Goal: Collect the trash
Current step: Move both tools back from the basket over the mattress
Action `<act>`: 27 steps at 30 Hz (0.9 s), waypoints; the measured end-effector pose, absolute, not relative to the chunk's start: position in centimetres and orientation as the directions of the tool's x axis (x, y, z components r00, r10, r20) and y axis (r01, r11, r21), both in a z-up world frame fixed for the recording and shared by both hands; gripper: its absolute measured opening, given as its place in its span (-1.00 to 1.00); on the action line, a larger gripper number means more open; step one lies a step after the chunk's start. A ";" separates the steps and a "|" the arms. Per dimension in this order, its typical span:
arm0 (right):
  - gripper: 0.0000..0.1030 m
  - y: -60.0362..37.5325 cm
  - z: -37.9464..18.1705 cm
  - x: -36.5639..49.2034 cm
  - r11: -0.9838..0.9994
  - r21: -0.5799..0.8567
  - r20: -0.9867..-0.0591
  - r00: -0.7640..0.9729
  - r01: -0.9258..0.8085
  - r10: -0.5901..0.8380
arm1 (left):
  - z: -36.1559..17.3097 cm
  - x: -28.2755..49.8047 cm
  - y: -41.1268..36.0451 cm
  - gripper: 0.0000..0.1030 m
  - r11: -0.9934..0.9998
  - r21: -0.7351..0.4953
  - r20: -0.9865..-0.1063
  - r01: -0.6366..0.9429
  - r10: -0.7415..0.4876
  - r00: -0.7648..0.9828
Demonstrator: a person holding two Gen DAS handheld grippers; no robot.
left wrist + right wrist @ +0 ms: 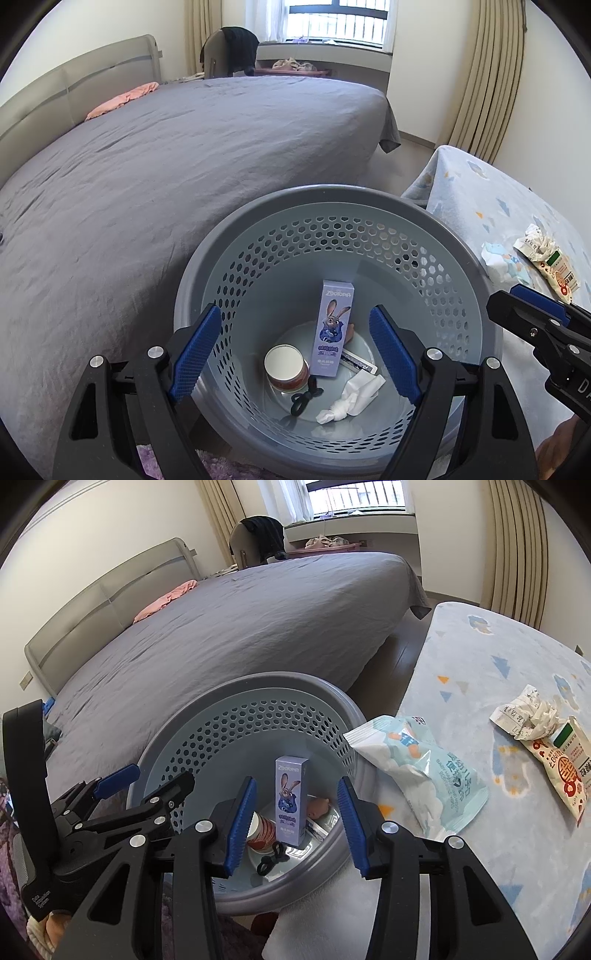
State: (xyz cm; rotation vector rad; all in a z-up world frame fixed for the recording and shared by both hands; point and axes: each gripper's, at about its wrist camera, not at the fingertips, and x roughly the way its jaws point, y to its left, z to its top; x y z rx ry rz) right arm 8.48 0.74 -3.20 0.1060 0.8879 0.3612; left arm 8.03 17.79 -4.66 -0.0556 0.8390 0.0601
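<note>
- Two grippers hang above the grey perforated laundry basket (369, 206), which stands between the grey-covered bed (184, 155) and a low surface under a blue patterned blanket (498, 657).
- Left gripper (295, 350) — jaws wide apart, nothing between them, over the basket's mouth.
- Right gripper (297, 825) — jaws parted, empty, above the basket's rim on the blanket side.
- Down in the basket: a purple cartoon-rabbit box (334, 328) upright, a paper cup (286, 367) just beside it, a twisted white tissue (351, 398), a black hair tie (304, 397).
- Beside the basket, on the blanket: a pale blue wipes packet (424, 771) overhanging the rim, then a crumpled receipt (524, 716) touching a red-and-white wrapper (561, 768).
</note>
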 end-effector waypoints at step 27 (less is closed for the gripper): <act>-0.03 -5.2 -1.8 3.7 0.951 0.258 -0.723 0.618 -0.173 0.309 | -2.6 4.5 14.7 0.68 0.999 -0.033 -0.738 -0.030 -0.004 0.674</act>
